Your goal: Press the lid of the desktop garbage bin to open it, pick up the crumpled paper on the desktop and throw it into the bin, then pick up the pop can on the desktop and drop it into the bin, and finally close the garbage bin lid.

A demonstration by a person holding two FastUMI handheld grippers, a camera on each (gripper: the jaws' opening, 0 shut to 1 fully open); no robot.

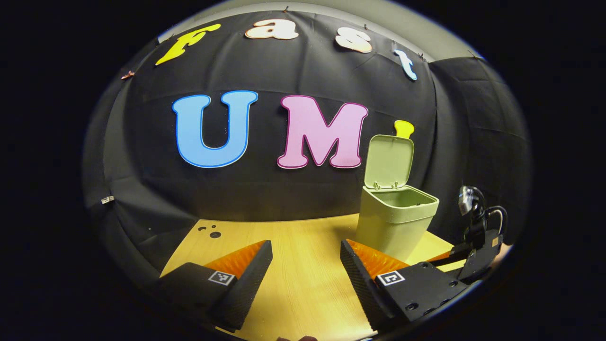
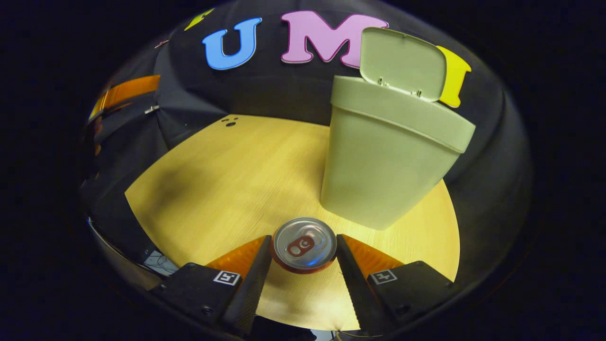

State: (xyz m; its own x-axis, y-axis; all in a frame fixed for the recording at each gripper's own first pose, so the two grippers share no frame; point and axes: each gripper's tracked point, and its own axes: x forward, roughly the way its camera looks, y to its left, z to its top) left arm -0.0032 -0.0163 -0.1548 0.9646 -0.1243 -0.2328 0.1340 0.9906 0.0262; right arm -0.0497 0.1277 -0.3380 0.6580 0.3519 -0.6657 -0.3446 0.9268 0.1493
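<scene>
The pale green bin [image 2: 383, 166] stands on the wooden table with its lid [image 2: 402, 61] swung up and open. A pop can [image 2: 304, 245], seen from above with its silver top and red side, sits between the fingers of my right gripper [image 2: 304, 258], just in front of the bin's base. Both fingers press against its sides. In the left gripper view the bin [image 1: 397, 222] is ahead to the right, its lid [image 1: 388, 161] upright. My left gripper [image 1: 306, 258] is open over bare table, holding nothing. The right gripper's body [image 1: 478, 246] shows beside the bin.
The wooden table [image 2: 227, 189] stretches to the left of the bin, with a few small dark holes [image 2: 230, 123] near its far edge. Black cloth walls close in behind and at the sides. Part of the left gripper [image 2: 128, 90] shows at the far left.
</scene>
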